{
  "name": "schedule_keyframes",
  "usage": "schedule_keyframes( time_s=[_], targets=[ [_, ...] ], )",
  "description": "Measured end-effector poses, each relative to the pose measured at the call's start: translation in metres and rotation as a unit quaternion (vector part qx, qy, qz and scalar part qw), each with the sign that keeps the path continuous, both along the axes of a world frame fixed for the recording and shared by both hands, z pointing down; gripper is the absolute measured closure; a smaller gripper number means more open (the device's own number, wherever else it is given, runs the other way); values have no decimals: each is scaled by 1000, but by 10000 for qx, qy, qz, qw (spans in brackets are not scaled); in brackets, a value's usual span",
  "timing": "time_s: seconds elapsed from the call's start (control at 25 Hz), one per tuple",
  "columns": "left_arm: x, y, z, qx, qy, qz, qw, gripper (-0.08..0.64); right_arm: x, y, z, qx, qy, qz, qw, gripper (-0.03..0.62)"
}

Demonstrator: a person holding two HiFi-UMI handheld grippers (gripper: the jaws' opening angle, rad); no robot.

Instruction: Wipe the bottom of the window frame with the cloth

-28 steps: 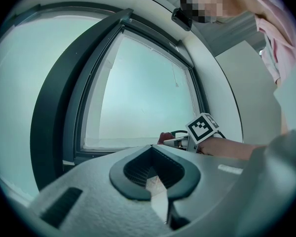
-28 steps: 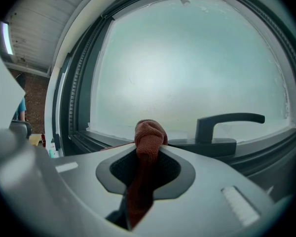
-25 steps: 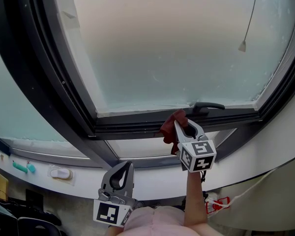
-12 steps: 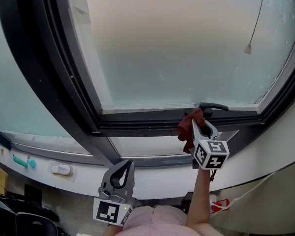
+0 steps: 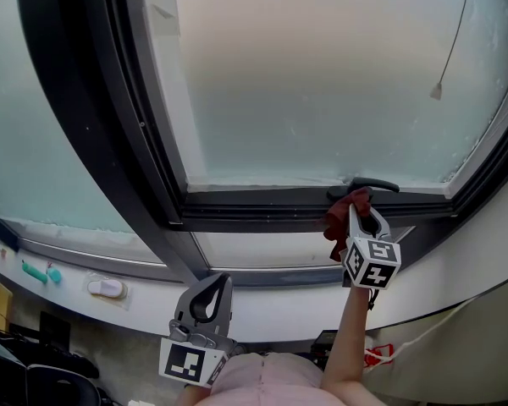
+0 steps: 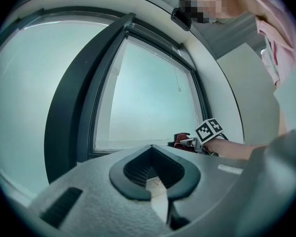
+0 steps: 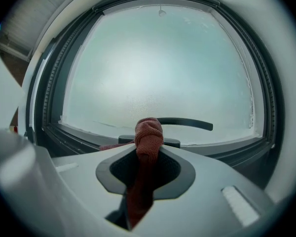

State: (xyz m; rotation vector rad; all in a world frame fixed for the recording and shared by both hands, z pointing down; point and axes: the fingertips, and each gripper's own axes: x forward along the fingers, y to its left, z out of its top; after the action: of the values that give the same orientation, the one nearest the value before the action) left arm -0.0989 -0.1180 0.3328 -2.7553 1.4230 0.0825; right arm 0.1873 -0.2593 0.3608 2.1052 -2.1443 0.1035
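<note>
Cloth (image 5: 342, 214), dark red and bunched, is clamped between the jaws of our right gripper (image 5: 356, 206). We hold it at the bottom rail of the window frame (image 5: 254, 203), toward the frame's right corner and just under the black handle (image 5: 368, 184). Our left gripper (image 5: 212, 282) hangs low, well below the frame's bottom edge and well apart from the cloth, its jaws closed together on nothing.
</note>
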Motion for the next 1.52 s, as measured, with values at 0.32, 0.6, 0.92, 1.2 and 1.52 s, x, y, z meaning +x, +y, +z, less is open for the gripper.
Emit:
schedule_keyframes(
  time_s=[0.32,0.6,0.92,1.2,1.52],
  targets=[
    [-16,5,-1,9,31,-14,10000,566,-18,13,-24,304,137,77,9994,518],
    [-42,8,0,-21,31,-151,9999,566,-90,26,-77,1156,-23,-471,9922,518],
    [-82,13,1,5,23,-402,9992,566,-252,18,-66,1078,-177,-2054,9726,520],
    [-120,18,3,24,39,-639,9979,566,-346,11,-33,660,-58,-2821,9571,520],
    [-137,14,7,-55,7,-604,9982,566,-377,-7,5,262,356,-2774,9598,520]
  ],
)
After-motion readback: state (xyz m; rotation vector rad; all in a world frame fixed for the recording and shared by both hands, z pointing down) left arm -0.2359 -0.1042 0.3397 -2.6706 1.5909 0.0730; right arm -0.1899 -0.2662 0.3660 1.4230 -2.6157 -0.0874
